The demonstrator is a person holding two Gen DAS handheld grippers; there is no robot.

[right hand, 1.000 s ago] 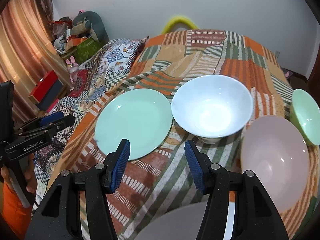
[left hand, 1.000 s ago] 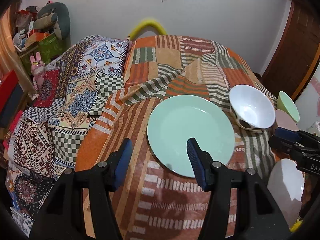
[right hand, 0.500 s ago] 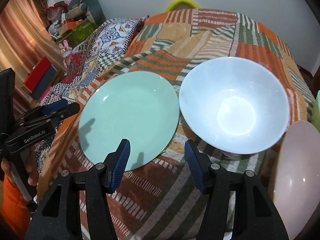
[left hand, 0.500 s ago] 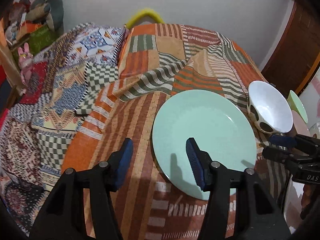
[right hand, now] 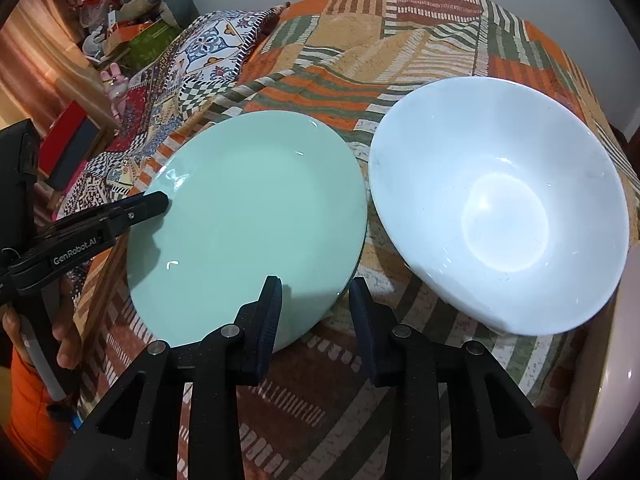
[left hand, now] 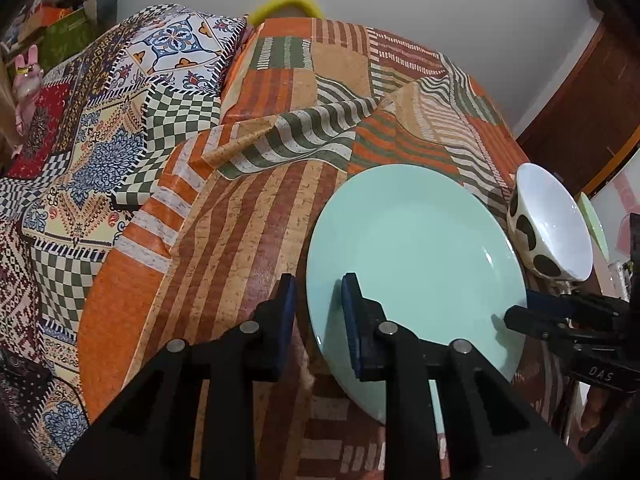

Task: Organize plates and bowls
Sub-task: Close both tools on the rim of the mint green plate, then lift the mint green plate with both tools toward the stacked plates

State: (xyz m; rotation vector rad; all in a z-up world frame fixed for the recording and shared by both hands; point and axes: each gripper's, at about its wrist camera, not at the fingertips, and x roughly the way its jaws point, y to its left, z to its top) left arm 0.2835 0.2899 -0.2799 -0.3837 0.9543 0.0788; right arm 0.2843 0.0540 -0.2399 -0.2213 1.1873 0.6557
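Observation:
A mint-green plate [left hand: 416, 264] lies on the patchwork cloth; it also shows in the right wrist view [right hand: 248, 216]. My left gripper [left hand: 318, 312] straddles the plate's left rim, jaws narrowed but a gap still shows on each side of the rim. My right gripper [right hand: 314, 316] straddles the plate's near right rim, jaws narrowed and still apart. A white bowl with black spots [left hand: 548, 224] stands right of the plate, almost touching it; its white inside fills the right wrist view [right hand: 500, 204].
A pink plate [right hand: 616, 360] lies at the far right edge. The rim of a green bowl [left hand: 596, 226] shows behind the white bowl. A folded flap of cloth [left hand: 296, 136] lies beyond the plate. Patterned bedding and toys sit at left.
Both grippers have moved in over the green plate's opposite rims and their jaws have narrowed. The plate and white bowl have stayed in place.

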